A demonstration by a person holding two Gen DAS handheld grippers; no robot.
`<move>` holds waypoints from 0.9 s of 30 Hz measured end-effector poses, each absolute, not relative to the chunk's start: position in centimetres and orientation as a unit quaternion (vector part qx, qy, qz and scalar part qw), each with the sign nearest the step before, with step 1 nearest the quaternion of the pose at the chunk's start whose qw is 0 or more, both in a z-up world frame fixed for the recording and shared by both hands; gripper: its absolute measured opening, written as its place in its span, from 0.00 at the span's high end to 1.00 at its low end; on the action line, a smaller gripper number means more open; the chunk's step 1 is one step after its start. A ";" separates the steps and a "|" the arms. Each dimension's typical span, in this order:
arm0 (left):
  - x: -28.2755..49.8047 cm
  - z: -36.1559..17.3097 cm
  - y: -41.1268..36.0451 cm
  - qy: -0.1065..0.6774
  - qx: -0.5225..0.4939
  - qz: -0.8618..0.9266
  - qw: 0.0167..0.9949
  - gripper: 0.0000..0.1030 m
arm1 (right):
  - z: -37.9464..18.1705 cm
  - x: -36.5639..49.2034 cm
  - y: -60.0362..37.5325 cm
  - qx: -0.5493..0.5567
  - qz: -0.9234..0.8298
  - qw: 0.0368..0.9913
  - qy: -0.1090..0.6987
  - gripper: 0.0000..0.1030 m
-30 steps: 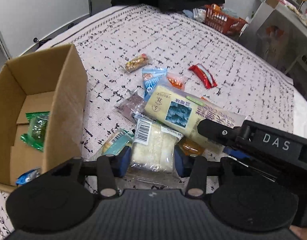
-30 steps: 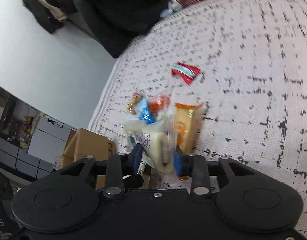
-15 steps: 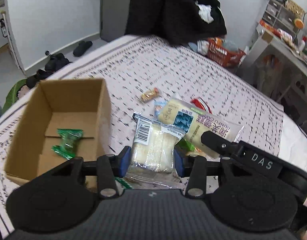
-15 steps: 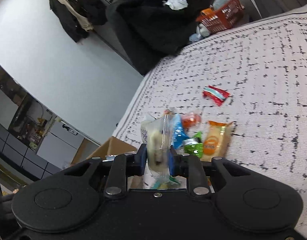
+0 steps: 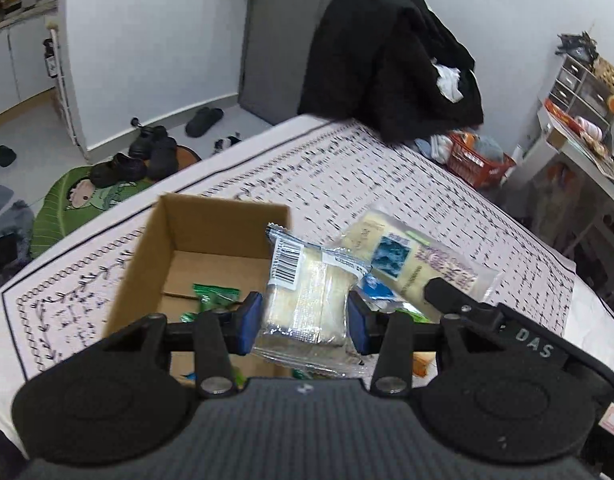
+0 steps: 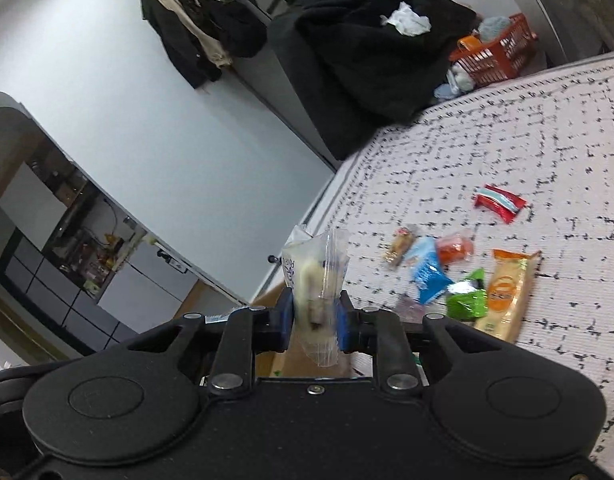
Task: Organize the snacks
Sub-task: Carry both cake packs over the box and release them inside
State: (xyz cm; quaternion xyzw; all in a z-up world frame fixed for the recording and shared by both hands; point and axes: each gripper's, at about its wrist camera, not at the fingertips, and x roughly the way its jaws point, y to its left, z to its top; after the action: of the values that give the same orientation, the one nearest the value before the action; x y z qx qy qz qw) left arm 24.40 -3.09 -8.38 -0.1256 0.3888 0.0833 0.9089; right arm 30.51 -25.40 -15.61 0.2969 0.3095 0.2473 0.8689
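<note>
Fingers (image 5: 251,322) hiding box's (image 5: 211,220) green packet (image 5: 215,294)

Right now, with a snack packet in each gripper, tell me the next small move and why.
Probably carry the left gripper a little further left over the cardboard box and release. Its clear cake packet is clamped and lifted, hanging at the box's right wall, and the box already holds a green packet. The right gripper could follow with its pale packet.
</note>
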 end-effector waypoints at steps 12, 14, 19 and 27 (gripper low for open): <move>22.6 -7.3 2.0 0.369 -0.158 0.120 0.908 0.57 | -14.6 29.4 -21.4 0.268 0.278 0.870 0.306 0.80; 22.5 -7.4 2.6 0.368 -0.163 0.124 0.907 0.57 | -14.5 29.4 -20.7 0.266 0.279 0.870 0.307 0.80; 22.2 -7.9 4.1 0.369 -0.175 0.126 0.904 0.57 | -14.7 29.2 -19.1 0.254 0.283 0.871 0.311 0.80; 22.5 -9.7 6.0 0.383 -0.193 0.128 0.894 0.57 | -15.2 29.4 -17.4 0.240 0.284 0.872 0.318 0.80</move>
State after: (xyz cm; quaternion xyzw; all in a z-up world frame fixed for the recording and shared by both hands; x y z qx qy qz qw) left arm 22.49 5.96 -9.67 -0.1934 0.3826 0.1276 0.8944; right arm 29.40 -17.43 -15.16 0.2405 0.3176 0.2843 0.8720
